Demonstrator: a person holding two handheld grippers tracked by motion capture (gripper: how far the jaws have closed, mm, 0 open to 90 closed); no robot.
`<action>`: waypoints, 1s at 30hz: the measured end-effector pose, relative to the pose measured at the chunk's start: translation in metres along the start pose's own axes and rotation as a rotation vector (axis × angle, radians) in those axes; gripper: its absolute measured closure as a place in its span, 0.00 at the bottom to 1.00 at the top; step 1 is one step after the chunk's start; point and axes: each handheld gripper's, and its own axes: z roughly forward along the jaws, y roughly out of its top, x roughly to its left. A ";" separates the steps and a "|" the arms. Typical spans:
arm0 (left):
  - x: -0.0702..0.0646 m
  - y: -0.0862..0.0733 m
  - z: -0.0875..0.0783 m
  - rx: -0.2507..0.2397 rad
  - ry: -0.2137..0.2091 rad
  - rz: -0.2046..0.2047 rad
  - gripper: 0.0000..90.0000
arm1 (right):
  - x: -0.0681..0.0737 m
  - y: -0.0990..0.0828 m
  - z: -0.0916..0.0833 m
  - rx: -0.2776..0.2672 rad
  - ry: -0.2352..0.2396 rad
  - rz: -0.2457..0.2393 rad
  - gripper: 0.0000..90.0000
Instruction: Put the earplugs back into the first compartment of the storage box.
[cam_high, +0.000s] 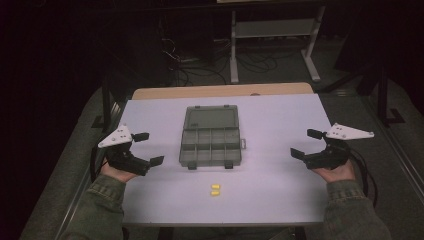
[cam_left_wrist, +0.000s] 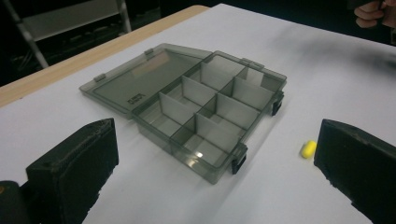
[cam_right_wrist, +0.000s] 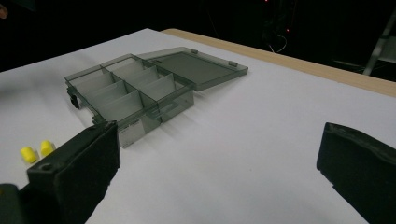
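The box (cam_high: 211, 141) sits near the middle of your surface (cam_high: 280, 130), a smoky clear organiser with its lid (cam_high: 210, 118) folded flat toward the far edge. Its tray is split into two rows of four compartments; no contents show in them. Two dark latches hang on its near side, and a small handle sticks out on the right.

Between the box and the near edge lie two yellow plugs (cam_high: 215, 189), just beside each other, one behind the other, apart from the box. In your right gripper view they show at the left, past the box's near corner (cam_right_wrist: 35, 151); in your left gripper view one peeks out beside the right jaw (cam_left_wrist: 307, 149).

Your left gripper (cam_high: 145, 148) hovers by the left edge, jaws wide and holding nothing, aimed across the surface at the box (cam_left_wrist: 187, 109). Your right gripper (cam_high: 307, 143) hovers by the right edge, well apart from the box (cam_right_wrist: 135, 91), jaws also wide with nothing between them. Each carries a pale three-cornered plate on top, and each hand holds its gripper from below.

Beyond the far edge a strip of wood (cam_high: 222, 91) shows.
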 end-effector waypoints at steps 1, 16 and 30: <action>-0.002 0.002 0.003 0.007 -0.010 0.008 0.00 | 0.000 0.000 0.000 0.000 0.002 0.001 0.00; -0.017 0.015 0.032 0.081 -0.107 0.056 0.00 | 0.001 0.000 0.001 0.006 0.006 -0.002 0.00; -0.028 0.018 0.054 0.152 -0.154 0.101 0.00 | 0.001 -0.001 0.001 0.011 0.007 -0.002 0.00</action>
